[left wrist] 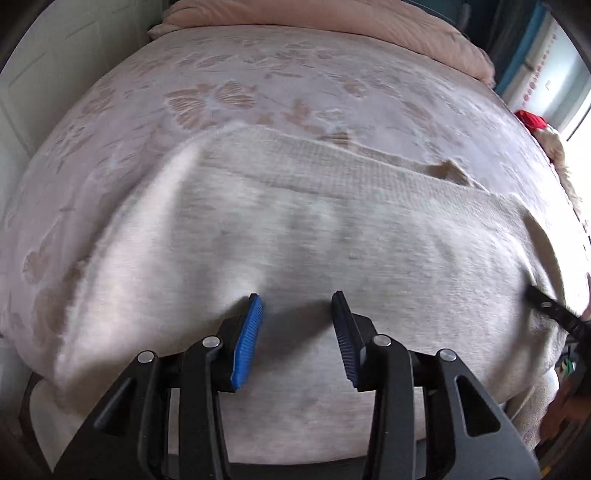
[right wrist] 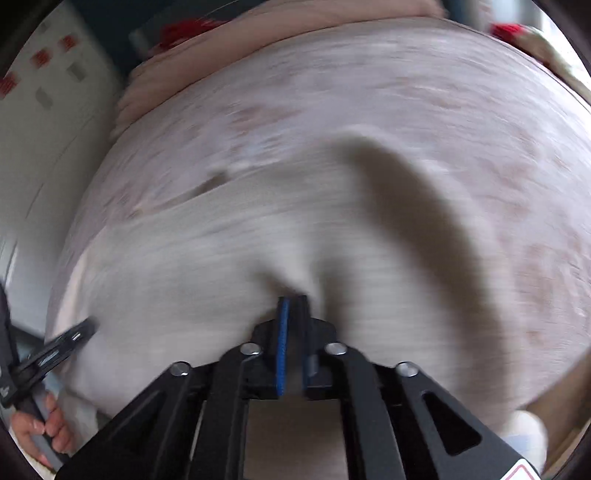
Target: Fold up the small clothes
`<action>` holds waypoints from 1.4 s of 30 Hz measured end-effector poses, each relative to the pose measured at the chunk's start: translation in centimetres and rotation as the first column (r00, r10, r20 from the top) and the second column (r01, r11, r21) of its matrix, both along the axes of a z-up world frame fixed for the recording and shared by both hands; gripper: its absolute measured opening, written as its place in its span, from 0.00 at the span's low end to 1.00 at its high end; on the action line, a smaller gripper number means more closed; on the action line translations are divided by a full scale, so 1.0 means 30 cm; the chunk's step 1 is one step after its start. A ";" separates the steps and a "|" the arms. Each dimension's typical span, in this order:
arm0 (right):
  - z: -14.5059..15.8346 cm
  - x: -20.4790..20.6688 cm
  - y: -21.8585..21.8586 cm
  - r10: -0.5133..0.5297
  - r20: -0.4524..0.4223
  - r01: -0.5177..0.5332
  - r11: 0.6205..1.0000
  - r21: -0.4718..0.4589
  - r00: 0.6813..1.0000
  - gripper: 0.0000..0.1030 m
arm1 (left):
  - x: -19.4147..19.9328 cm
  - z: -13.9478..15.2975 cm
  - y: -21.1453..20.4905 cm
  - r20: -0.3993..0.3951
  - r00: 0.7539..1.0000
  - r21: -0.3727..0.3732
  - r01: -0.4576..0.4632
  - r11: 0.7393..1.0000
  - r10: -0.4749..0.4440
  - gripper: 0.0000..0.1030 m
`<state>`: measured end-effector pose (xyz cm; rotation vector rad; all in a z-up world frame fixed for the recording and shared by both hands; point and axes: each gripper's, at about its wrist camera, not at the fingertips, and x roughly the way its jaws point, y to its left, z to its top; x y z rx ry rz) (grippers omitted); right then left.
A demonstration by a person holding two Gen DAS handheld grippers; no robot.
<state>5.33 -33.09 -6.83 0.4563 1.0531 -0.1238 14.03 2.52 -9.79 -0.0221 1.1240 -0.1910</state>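
Just garment beneath parted jaws

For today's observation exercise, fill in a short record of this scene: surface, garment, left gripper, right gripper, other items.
surface: bed with a pink floral bedspread
garment: pale knitted garment, spread flat near the bed's front edge, ribbed band on its far side
left gripper: left gripper, open, tips on or just over the garment, pinching nothing
right gripper: right gripper, shut on a pinch of the garment; fabric puckers at its tips
other items: pink pillow at the far end; red item at the bed's right edge
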 end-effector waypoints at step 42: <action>-0.040 0.308 0.640 0.380 -0.122 -0.390 0.918 -0.068 0.917 0.19 | -0.159 -0.050 0.307 -0.007 0.985 0.113 -0.171 0.979 0.173 0.50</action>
